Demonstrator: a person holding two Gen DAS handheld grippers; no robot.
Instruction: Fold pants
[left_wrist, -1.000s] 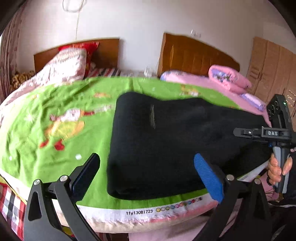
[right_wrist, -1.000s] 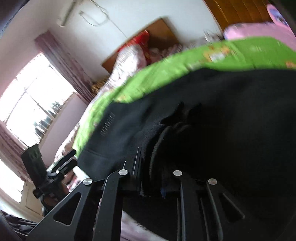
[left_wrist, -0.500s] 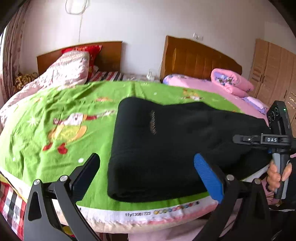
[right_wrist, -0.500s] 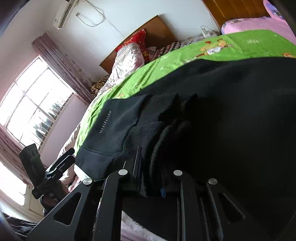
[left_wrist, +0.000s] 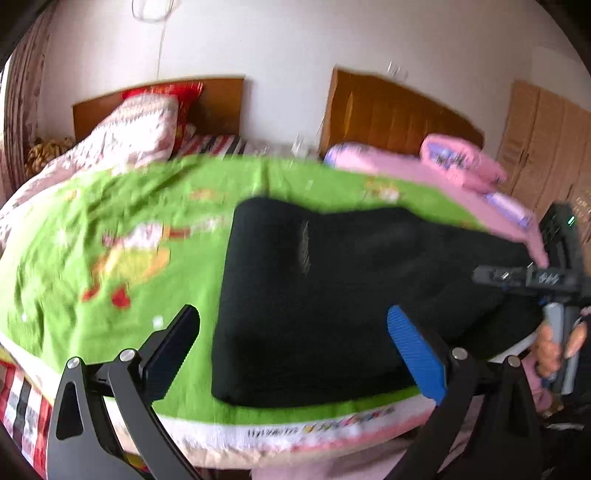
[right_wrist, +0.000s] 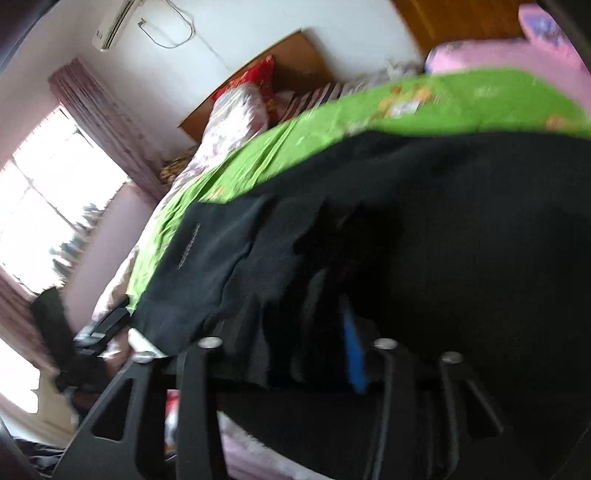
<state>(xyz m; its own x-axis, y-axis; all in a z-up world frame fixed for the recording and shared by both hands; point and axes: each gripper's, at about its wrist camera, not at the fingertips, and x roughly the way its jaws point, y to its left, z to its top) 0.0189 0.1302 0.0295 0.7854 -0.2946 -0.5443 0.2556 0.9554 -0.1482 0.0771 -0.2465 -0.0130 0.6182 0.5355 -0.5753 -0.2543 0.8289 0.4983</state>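
Both grippers hover at the bed's near edge: left gripper (left_wrist: 291, 350) spread wide, gripping nothing; right gripper (right_wrist: 295, 332) opening, black fabric between its jaws. Folded black pants (left_wrist: 332, 295) lie on a green blanket (left_wrist: 110, 258).

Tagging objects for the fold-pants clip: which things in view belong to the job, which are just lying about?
Part of the job:
- black pants, laid flat
- green blanket under them
- left gripper, open, empty
- right gripper, jaws opening, pants fabric between them

Just lying about:
- floral pillow
- red pillow
- pink folded bedding
- curtain
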